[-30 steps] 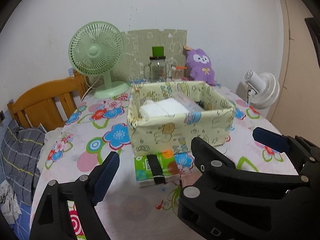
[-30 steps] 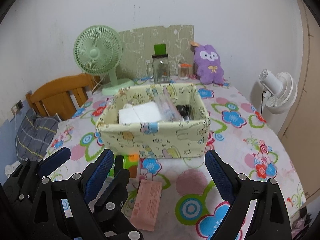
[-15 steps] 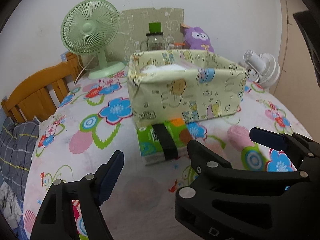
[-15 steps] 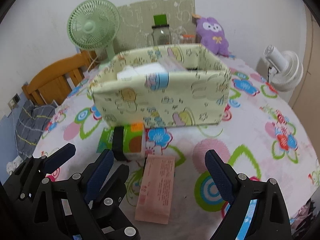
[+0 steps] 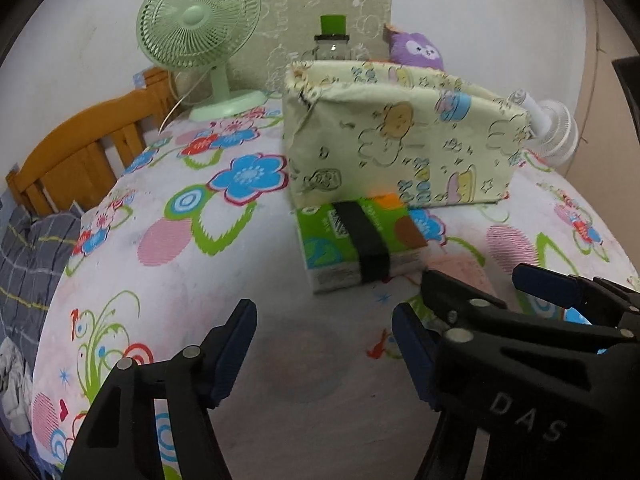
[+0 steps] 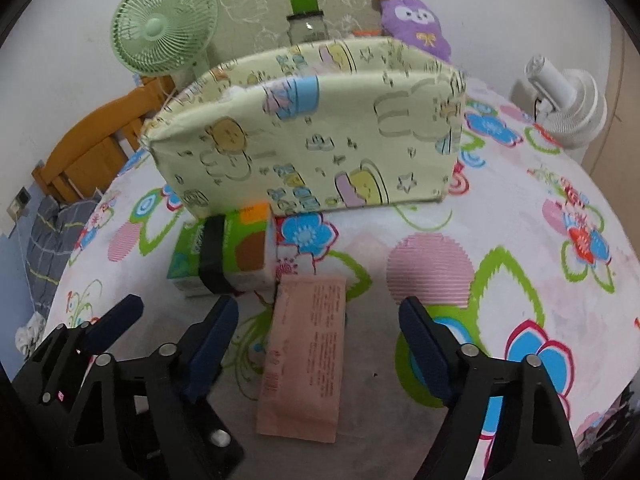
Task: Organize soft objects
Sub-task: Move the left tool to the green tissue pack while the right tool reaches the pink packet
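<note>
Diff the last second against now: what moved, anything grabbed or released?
Both grippers have dropped toward the table and tipped down. Left gripper and right gripper have just been closing their jaws, neither pressing anything; the pink packet lies between the right fingers, untouched. Nothing grabbed or released. Green tissue pack, packet and fabric bin unmoved.

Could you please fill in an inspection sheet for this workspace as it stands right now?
Surface: table with a flowered cloth.
Job's things: green tissue pack with a black band, lying against the fabric storage box; pink packet flat beside the pack.
Clutter: green fan, jar with green lid, purple plush toy, white fan.
Grippers: left gripper open, nothing between its jaws; right gripper open, astride the pink packet; both have just been closing.
Cables: thin cord by the green fan.
Surroundings: wooden chair, white wall.
</note>
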